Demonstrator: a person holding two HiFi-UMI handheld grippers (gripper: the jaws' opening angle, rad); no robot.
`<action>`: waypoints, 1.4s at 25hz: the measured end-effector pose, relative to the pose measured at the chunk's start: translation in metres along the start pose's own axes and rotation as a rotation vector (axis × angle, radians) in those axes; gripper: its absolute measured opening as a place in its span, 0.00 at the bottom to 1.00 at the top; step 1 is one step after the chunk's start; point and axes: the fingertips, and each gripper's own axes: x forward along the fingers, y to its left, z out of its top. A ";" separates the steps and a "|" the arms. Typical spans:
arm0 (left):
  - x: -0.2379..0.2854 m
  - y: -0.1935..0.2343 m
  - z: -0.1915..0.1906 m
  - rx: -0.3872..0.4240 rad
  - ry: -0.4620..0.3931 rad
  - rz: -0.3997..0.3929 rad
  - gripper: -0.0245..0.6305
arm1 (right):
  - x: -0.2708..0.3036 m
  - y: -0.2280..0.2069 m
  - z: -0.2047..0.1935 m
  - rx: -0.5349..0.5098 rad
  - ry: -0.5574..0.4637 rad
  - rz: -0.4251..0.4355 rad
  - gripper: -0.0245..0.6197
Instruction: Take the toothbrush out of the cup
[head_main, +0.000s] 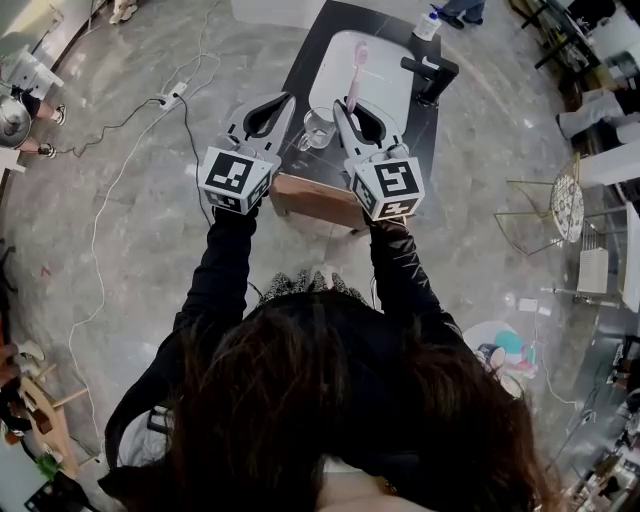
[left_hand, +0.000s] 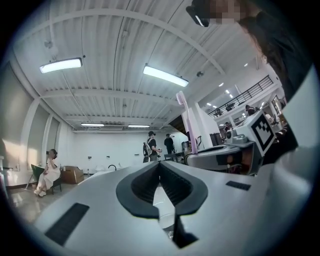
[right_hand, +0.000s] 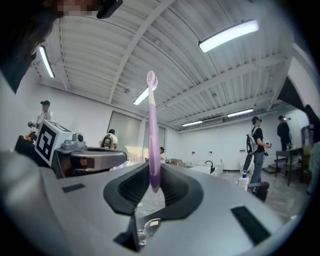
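Head view: I've got both grippers out over a dark countertop (head_main: 308, 55) with a white oval basin (head_main: 392, 80) set in it and a black faucet (head_main: 430, 75) at the far right. The clear glass cup (head_main: 318, 130) stands on the near edge of the top, between the two grippers. The left gripper (head_main: 288, 98) sits just beside the cup. The right gripper (head_main: 342, 106) is on the cup's other side, with the pink plastic toothbrush (head_main: 356, 72) sticking out past its tips over the basin.

Left gripper view: the jaws are together and the tips meet with nothing pinched. A pale glassy shape shows below the gap, probably the cup, not sure. The brush head shows up and to the right.

Right gripper view: the jaws are clamped on the toothbrush, which stands upright with the bristle head at the top. The grip is right at the handle's bottom end. The cup rim shows below the pads, so I judge the brush is clear of the cup or nearly so.

Risks: the pinch is at the very end of the handle with the long brush above it, so a quick tilt could make it pivot or slip out into the basin. Nothing steadies the cup, and if the handle end clips its rim, it could tip off the near edge. The grippers are close together, so a sideways move could knock them.
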 end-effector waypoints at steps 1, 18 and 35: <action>0.001 0.000 -0.001 0.003 0.009 0.005 0.05 | -0.001 -0.001 0.000 0.002 0.000 -0.002 0.14; -0.004 0.007 -0.035 -0.043 0.156 0.079 0.05 | -0.004 -0.001 -0.005 0.015 -0.005 -0.027 0.13; 0.005 0.005 -0.037 -0.044 0.169 0.066 0.05 | -0.002 -0.003 -0.013 0.020 0.009 -0.016 0.13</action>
